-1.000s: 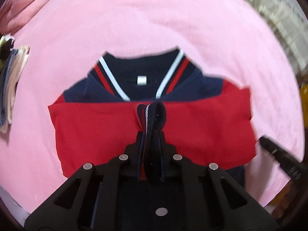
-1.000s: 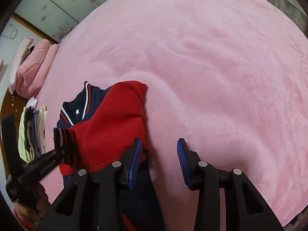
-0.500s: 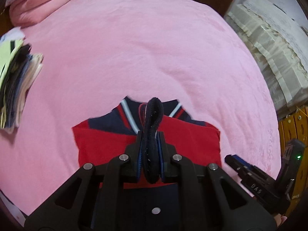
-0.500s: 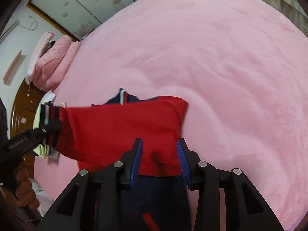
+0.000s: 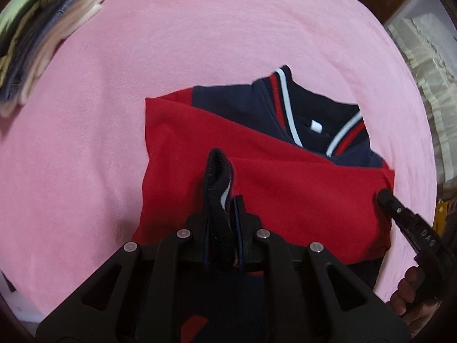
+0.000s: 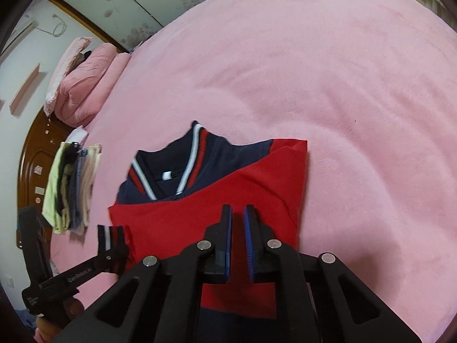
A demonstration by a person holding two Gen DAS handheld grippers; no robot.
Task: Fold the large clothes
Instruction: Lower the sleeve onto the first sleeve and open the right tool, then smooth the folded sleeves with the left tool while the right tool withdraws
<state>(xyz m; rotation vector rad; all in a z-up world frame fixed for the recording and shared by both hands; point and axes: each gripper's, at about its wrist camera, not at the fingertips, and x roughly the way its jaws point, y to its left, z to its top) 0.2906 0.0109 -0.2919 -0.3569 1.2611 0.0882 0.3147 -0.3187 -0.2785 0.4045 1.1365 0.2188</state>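
Vs 0.5 s ago: right gripper [image 6: 237,214] fingers have narrowed to a slim gap over the red sleeve [image 6: 228,200], which now lies flatter; whether they pinch cloth, cannot tell. Left gripper [image 5: 222,208] stays clamped on the striped navy cuff [image 5: 218,183], at the jacket's left side. Jacket [image 6: 200,171] lies on the pink blanket [image 6: 342,85], collar [image 6: 171,168] pointing far, long axis near–far. Sleeve crosses the chest left–right. Stack of folded clothes [image 6: 71,183] sits left, apart.

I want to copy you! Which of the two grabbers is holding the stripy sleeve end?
The left gripper: its fingers are pinched shut on the striped cuff. The right gripper hangs slightly open over the red sleeve, holding nothing.
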